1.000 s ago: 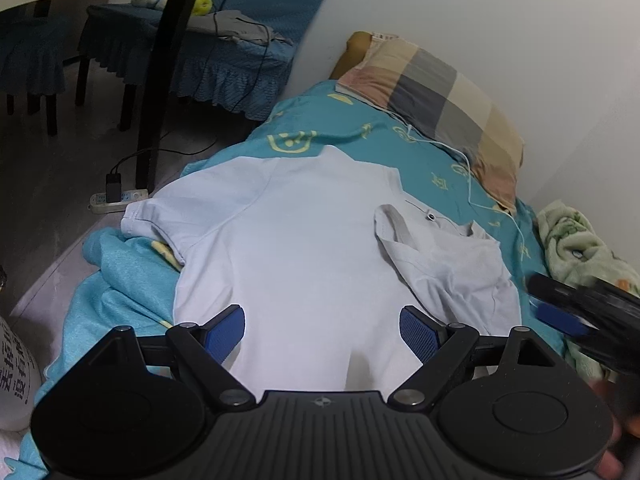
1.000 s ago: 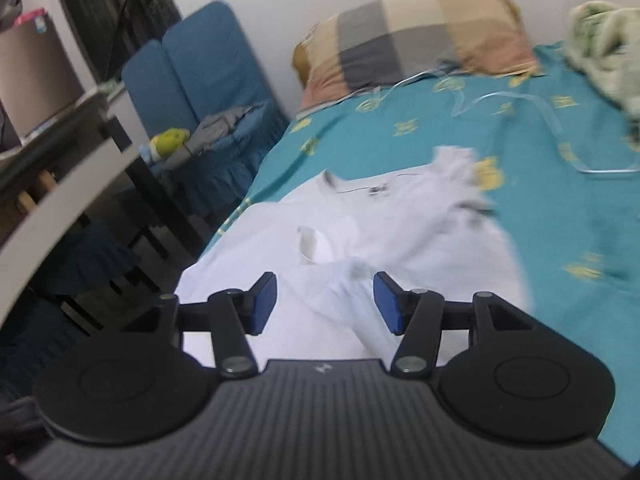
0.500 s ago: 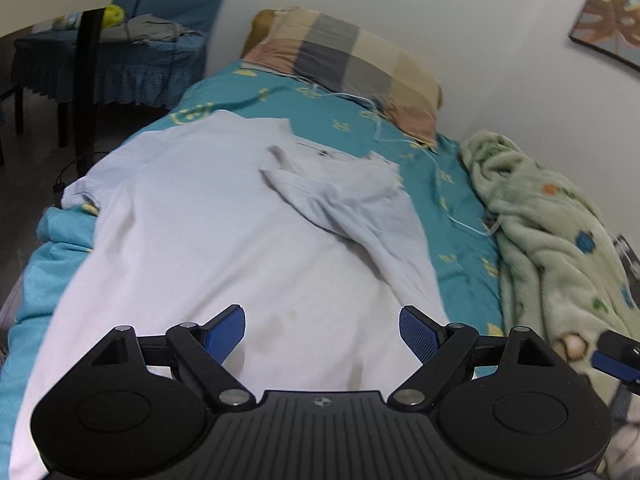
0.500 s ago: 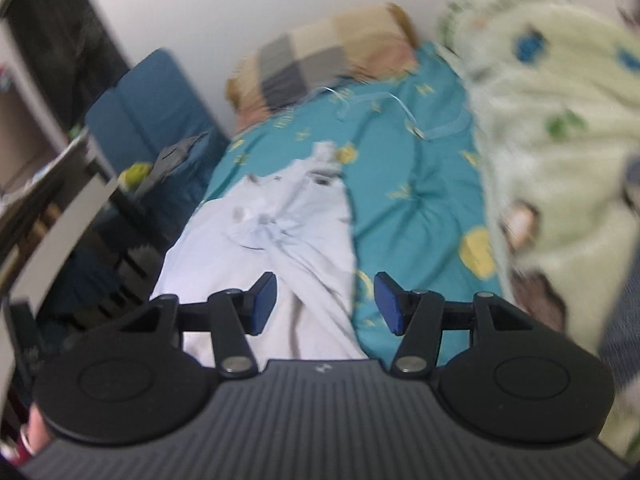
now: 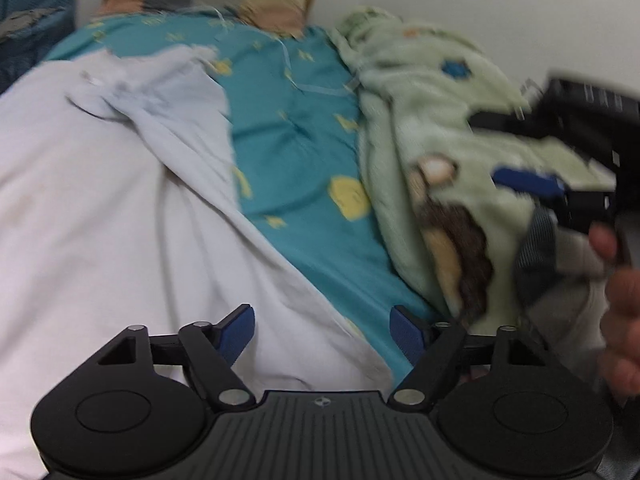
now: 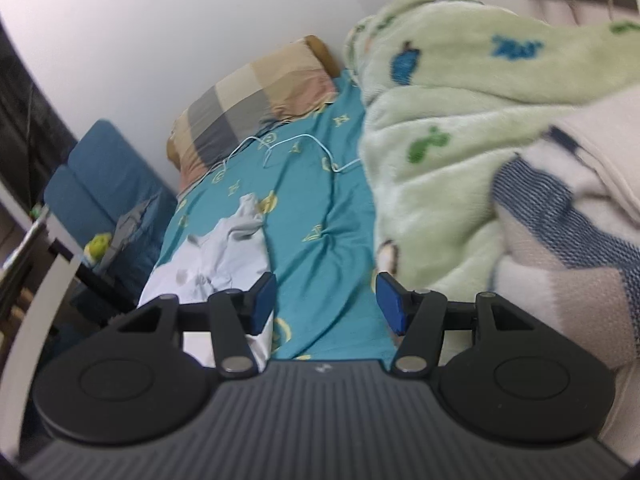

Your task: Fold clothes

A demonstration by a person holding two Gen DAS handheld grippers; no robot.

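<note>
The white short-sleeved cotton shirt (image 5: pixel 100 200) lies spread on the teal bed sheet with yellow prints (image 5: pixel 296 152), filling the left half of the left wrist view. Motion blur softens that whole view, so the collar area is only a smear of folds and a dark line; its lower hem runs under the tool body and is cut off by the left edge. One sleeve is folded inward across the chest, and a long crease runs diagonally along the shirt's right edge. In the right wrist view only a rumpled strip of the shirt (image 6: pixel 224 248) shows, partly hidden behind the tool's left finger.

The left tool (image 5: pixel 322 330) hangs over the shirt's right edge with its blue pads spread wide, holding nothing. The right tool (image 6: pixel 326 304) is likewise spread apart and empty, above bare sheet between shirt and blanket; in the left view it appears blurred at the right edge (image 5: pixel 536 160), with a hand (image 5: pixel 622 304) below it.

A pale green fleece blanket with animal prints (image 6: pixel 440 128) is heaped just beside the sheet on the right. A checked beige and grey pillow (image 6: pixel 256 96) sits at the head of the bed, with a thin white cable (image 6: pixel 288 144) trailing below it. A blue-covered chair (image 6: pixel 100 188) stands beside the bed.
</note>
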